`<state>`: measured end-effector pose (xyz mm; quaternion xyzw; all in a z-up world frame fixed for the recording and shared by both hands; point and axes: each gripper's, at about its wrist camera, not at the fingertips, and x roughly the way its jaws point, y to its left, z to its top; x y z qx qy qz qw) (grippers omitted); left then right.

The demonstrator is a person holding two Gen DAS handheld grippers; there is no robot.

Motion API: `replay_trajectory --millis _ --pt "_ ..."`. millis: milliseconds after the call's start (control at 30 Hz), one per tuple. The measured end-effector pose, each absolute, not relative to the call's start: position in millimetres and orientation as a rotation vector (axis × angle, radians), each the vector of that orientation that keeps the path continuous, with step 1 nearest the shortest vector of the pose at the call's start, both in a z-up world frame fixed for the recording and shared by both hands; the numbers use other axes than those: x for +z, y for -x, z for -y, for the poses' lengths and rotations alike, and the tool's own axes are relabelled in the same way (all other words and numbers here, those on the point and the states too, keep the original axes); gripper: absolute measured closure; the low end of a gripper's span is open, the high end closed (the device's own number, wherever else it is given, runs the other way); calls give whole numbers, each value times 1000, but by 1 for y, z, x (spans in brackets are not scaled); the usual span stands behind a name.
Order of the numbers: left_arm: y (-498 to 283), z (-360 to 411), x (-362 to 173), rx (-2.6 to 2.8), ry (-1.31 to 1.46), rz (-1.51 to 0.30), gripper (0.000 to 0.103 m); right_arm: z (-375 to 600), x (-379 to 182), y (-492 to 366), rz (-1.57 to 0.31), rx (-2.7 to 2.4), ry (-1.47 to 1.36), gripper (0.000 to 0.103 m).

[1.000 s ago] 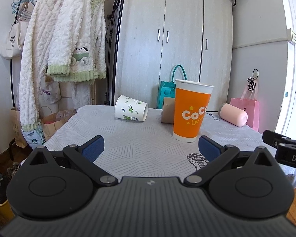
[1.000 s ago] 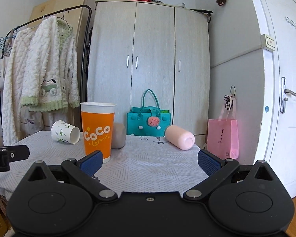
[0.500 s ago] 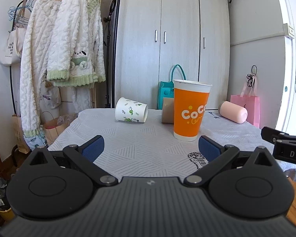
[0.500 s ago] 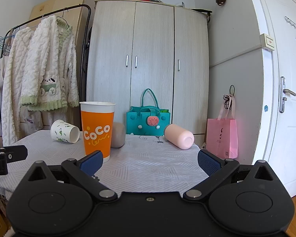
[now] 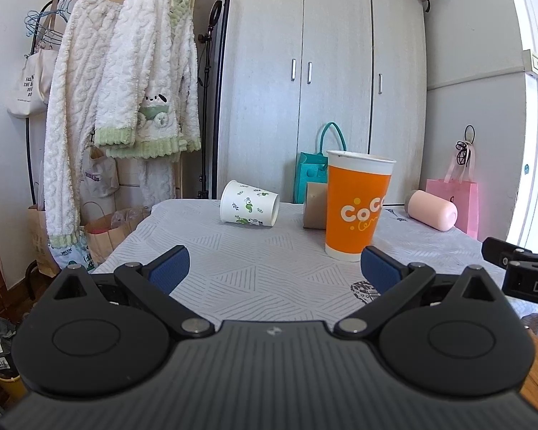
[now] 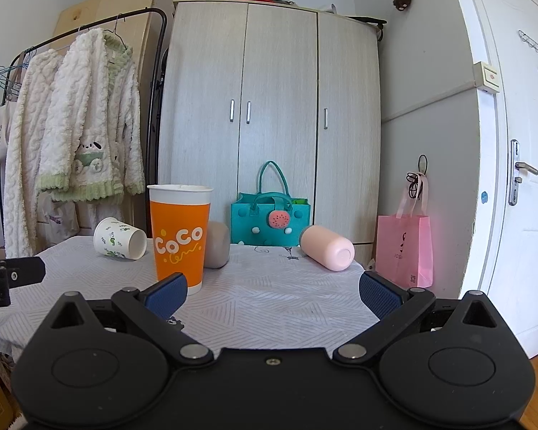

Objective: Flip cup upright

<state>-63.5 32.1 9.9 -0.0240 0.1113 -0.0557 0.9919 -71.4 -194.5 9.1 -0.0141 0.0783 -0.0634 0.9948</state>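
A tall orange CoCo cup (image 5: 356,208) stands upright on the white patterned tablecloth (image 5: 254,261); it also shows in the right wrist view (image 6: 180,236). A white leaf-print paper cup (image 5: 249,208) lies on its side at the far left, also in the right wrist view (image 6: 120,238). A pink cup (image 6: 327,247) lies on its side at the far right, also in the left wrist view (image 5: 432,210). A grey cup (image 6: 217,244) sits behind the orange one. My left gripper (image 5: 274,268) and right gripper (image 6: 272,292) are open, empty, near the table's front edge.
A teal felt bag (image 6: 270,220) stands at the table's back edge. A grey wardrobe (image 6: 269,122) is behind. A clothes rack with white fleece robes (image 5: 125,96) is on the left. A pink paper bag (image 6: 405,251) and a white door (image 6: 513,165) are on the right.
The left gripper has tilted up slightly and edged forward, so the cups sit a little lower and larger in its view. The right gripper has barely moved. No cup has moved.
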Motion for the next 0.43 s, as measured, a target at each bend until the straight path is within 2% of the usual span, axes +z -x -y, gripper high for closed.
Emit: replay_trajectory --millis 433 --pt "63 -33 9 -78 50 -218 0 194 9 71 -161 -130 30 0"
